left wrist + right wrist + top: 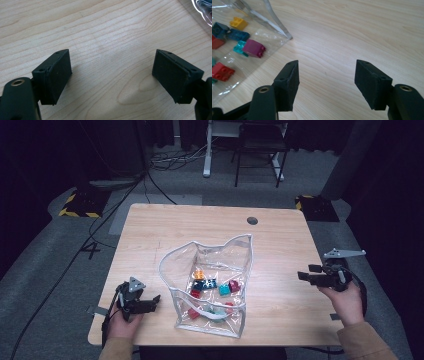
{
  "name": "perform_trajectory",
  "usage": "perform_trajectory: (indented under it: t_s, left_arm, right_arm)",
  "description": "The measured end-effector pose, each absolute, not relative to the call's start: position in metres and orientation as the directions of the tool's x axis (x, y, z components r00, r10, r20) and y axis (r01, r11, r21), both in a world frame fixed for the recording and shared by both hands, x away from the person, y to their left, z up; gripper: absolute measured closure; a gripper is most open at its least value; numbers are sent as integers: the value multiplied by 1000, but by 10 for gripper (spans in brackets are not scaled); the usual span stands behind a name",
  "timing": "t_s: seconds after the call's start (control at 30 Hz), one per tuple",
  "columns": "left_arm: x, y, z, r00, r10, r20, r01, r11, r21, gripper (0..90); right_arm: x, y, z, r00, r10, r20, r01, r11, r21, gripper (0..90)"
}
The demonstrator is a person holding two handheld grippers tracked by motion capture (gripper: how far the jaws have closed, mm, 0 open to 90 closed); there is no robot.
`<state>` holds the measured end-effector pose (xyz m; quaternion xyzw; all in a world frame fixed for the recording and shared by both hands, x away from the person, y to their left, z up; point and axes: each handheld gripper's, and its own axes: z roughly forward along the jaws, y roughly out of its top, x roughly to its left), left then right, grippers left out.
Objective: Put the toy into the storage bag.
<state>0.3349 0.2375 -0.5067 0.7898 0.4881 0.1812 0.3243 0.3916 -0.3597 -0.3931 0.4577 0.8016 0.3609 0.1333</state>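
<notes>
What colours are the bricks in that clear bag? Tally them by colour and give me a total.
Red bricks: 3
Teal bricks: 2
Blue bricks: 2
Yellow bricks: 1
Magenta bricks: 1
Total: 9, as far as the creased bag lets me see.

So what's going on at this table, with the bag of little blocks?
A person sits at a wooden table with a two-jaw gripper in each hand. A clear plastic bag stands open in the middle, with small coloured building blocks lying inside it. The left gripper sits low beside the bag, jaws open over bare wood. The right gripper is off to the other side, pointing towards the bag, jaws also open. Neither one holds anything.
</notes>
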Motion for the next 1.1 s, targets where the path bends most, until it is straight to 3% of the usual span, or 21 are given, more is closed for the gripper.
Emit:
perform_trajectory:
  t_s: [0.7,0.8,0.9,0.93,1.1]
  left_arm:
    - [335,238,-507,458,888,-30,653,-314,689,161]
    - [335,238,-507,458,888,-30,653,-313,689,161]
    - [335,237,-507,457,889,-30,653,-313,690,161]
    - [335,237,-507,457,889,-30,654,-313,689,161]
    - [335,237,-507,456,889,-29,653,-312,690,161]
  right_arm:
    - [378,-368,-483,-501,856,125,725,337,600,346]
    - [371,-365,-488,-514,854,76,681,352,642,329]
    - [366,-362,-500,-552,834,-10,579,392,715,189]
    - [365,-362,-505,-564,826,-11,546,383,745,182]
    - [368,-362,-505,-589,808,-7,541,401,739,142]
